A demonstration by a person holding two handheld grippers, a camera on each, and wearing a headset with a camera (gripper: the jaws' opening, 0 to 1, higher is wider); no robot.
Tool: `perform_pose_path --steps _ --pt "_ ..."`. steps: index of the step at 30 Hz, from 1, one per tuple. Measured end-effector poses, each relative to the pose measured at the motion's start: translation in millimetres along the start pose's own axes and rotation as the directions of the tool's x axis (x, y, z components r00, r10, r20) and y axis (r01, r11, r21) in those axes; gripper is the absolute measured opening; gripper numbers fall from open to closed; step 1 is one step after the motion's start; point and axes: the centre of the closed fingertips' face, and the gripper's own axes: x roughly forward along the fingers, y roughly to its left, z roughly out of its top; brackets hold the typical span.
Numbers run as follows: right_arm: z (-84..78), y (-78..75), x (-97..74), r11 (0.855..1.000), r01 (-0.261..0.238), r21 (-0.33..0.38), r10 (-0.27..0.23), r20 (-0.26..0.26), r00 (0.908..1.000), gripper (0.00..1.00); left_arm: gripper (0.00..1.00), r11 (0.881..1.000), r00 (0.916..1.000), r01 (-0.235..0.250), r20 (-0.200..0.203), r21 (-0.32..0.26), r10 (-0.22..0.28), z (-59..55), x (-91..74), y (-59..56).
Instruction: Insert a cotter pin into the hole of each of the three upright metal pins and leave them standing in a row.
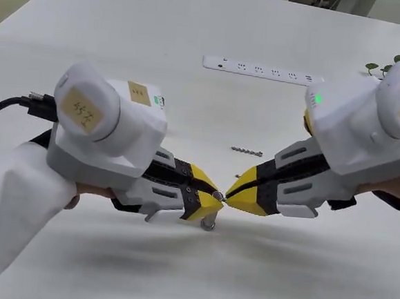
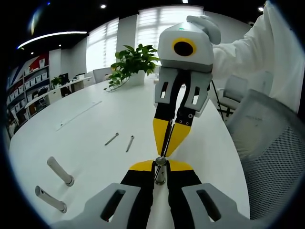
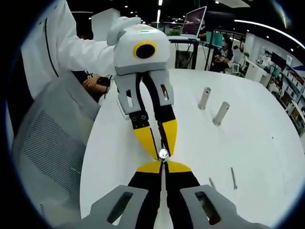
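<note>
At the near part of the white table (image 1: 161, 22), both grippers meet tip to tip over one spot.

Left gripper (image 2: 160, 165): jaws nearly closed, yellow tips clamped on either side of an upright metal pin (image 2: 160, 175). The pin stands on the table with its foot showing under the tips in the head view (image 1: 209, 223). Its round top sits right at the tips in the right gripper view (image 3: 163, 153).

Right gripper (image 3: 163, 167): jaws pressed almost together. A thin metal sliver, seemingly a cotter pin (image 3: 163, 161), is pinched between them. Its end reaches the top of the held pin. I cannot tell whether it is inside the hole.

In the head view the left gripper (image 1: 210, 200) comes in from the left and the right gripper (image 1: 232, 192) from the right. A white-sleeved arm is behind each.

Just beyond the tips, loose cotter pins lie flat on the table: one cotter pin on the table (image 1: 247, 152), seen as a pair in the left gripper view (image 2: 112, 139) (image 2: 129, 143).

Off to the side stand two more: first free pin (image 3: 221, 113) and second free pin (image 3: 205, 98). They are close together, well apart from the held pin, and neither is touched by a gripper.

Farther back, a white power strip (image 1: 262, 70) lies across the table. A potted plant (image 2: 133, 59) stands at the far end. A grey mesh chair (image 2: 271, 157) sits beside the table.
</note>
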Motion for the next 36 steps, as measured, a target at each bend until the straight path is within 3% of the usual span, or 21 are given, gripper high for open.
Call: perform_pose_path --steps 2,4,7,17,20,23,26,29,36 --pt "-0.2 -0.3 -0.5 1.000 0.004 -0.002 -0.004 0.001 1.0000 0.00 0.09 1.000 0.9996 -0.020 -0.017 0.009 0.020 -3.7 -1.5 3.2" --pt "1.2 -1.2 -1.2 1.000 0.014 0.009 -0.014 0.012 0.9998 0.08 0.14 0.999 0.9988 -0.035 -0.034 0.010 0.035 -9.2 -4.1 5.3" --pt "0.2 -1.8 -1.6 1.000 0.020 0.018 -0.020 0.006 0.9998 0.12 0.26 0.998 0.9970 -0.065 -0.042 0.004 0.065 -17.1 -8.3 9.8" --pt "7.0 -0.2 11.7 0.997 0.034 0.069 -0.037 0.041 0.9985 0.14 0.59 0.992 0.9964 -0.084 0.005 -0.093 0.085 -36.0 -25.6 2.0" --pt "9.0 0.7 16.9 0.996 0.032 0.079 -0.036 0.044 0.9984 0.13 0.72 0.984 0.9944 -0.103 0.008 -0.146 0.105 -43.6 -28.4 -0.2" --pt "7.6 1.7 19.9 0.996 0.036 0.077 -0.038 0.032 0.9987 0.12 0.83 0.981 0.9927 -0.120 -0.007 -0.151 0.121 -54.6 -31.2 -3.4" --pt "4.6 1.9 21.0 0.996 0.036 0.083 -0.038 0.019 0.9991 0.13 0.87 0.979 0.9896 -0.144 -0.010 -0.143 0.144 -58.6 -34.6 -3.9" --pt "3.1 1.7 21.1 0.996 0.040 0.083 -0.042 0.014 0.9990 0.12 0.99 0.971 0.9825 -0.185 -0.006 -0.154 0.186 -61.0 -36.8 1.5" --pt "0.8 1.9 24.2 0.996 0.039 0.076 -0.040 0.009 0.9992 0.06 0.99 0.967 0.9840 -0.174 0.005 -0.184 0.178 -63.2 -38.0 -3.7"
